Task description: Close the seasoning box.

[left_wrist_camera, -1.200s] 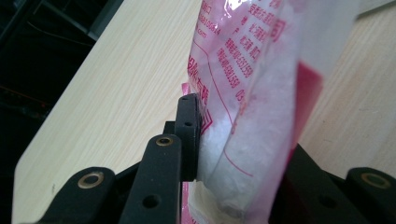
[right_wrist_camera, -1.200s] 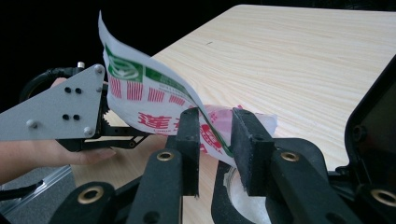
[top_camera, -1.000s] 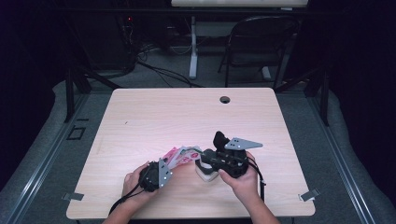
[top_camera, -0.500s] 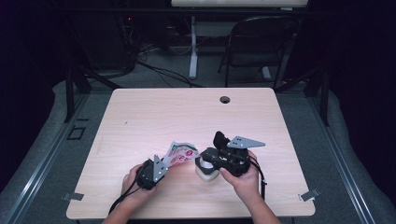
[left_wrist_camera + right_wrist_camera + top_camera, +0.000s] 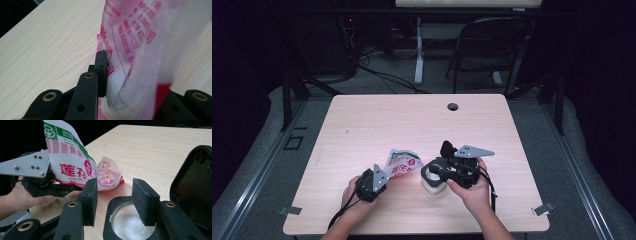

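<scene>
On the pale wooden table (image 5: 362, 125), in the lower middle of the high view, my left gripper (image 5: 377, 180) is clamped on a white plastic bag with red and green print (image 5: 403, 162), held tilted up. Just right of it my right gripper (image 5: 437, 172) has just been opening its jaws. They stand apart with nothing between them, over a black-rimmed jar of white grains (image 5: 130, 225), its black lid (image 5: 195, 182) flipped up at right.
</scene>
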Action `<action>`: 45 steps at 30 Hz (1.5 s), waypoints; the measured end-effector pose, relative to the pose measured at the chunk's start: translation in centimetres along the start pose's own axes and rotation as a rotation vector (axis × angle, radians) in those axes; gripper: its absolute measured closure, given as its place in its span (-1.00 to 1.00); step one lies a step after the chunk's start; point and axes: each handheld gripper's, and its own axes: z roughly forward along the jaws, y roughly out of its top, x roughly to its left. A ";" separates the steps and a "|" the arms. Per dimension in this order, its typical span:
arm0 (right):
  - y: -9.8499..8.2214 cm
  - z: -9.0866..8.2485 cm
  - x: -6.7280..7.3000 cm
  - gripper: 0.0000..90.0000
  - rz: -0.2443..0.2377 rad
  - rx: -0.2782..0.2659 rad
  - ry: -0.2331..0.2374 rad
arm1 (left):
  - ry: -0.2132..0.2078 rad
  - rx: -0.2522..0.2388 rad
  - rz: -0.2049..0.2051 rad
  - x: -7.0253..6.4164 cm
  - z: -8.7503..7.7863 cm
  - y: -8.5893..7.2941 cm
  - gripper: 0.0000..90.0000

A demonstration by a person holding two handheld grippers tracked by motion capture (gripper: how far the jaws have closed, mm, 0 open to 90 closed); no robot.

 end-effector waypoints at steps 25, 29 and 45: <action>0.3 -0.8 -0.4 0.15 0.013 -0.030 -0.010 | 0.042 -0.036 -0.078 2.3 -1.3 -0.1 0.72; 0.4 -0.8 -0.4 0.14 -0.006 -0.032 -0.016 | 0.057 -0.050 -0.109 3.1 -2.0 -0.1 0.72; 0.8 -1.4 -0.3 0.11 -0.043 -0.015 -0.064 | 0.127 -0.061 -0.208 6.0 -3.5 -1.2 0.72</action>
